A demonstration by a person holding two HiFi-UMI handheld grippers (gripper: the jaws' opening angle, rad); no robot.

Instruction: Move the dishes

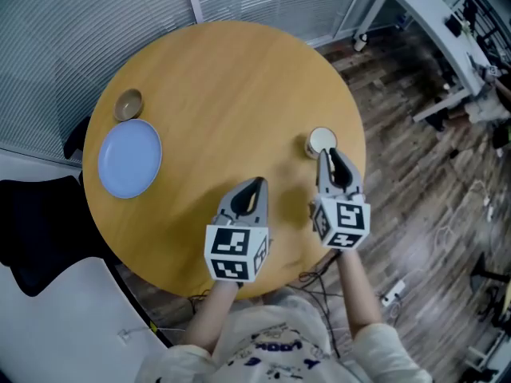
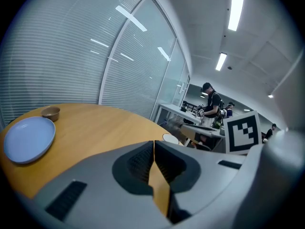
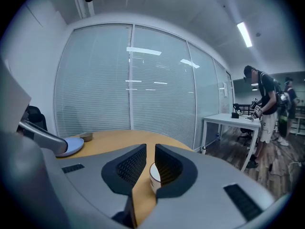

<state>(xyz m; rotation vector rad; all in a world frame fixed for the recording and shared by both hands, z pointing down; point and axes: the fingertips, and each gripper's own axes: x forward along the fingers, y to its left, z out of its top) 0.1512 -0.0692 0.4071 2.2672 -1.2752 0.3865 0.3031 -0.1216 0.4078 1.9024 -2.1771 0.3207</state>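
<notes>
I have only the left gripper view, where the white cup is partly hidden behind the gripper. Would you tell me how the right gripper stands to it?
Observer: In the head view the right gripper points straight at the white cup, with its tips at the cup's near side. I cannot tell whether they touch.
Operator: Thank you. Are its jaws open?
Observer: Yes. The right gripper view shows a narrow gap between them. The cup is visible through it just ahead, and nothing is gripped.

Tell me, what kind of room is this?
Most likely an office or workroom. Glass partition walls fitted with blinds run behind the round wooden table, a white desk with people working at it stands beyond, and long strip lights run along the ceiling.
</notes>
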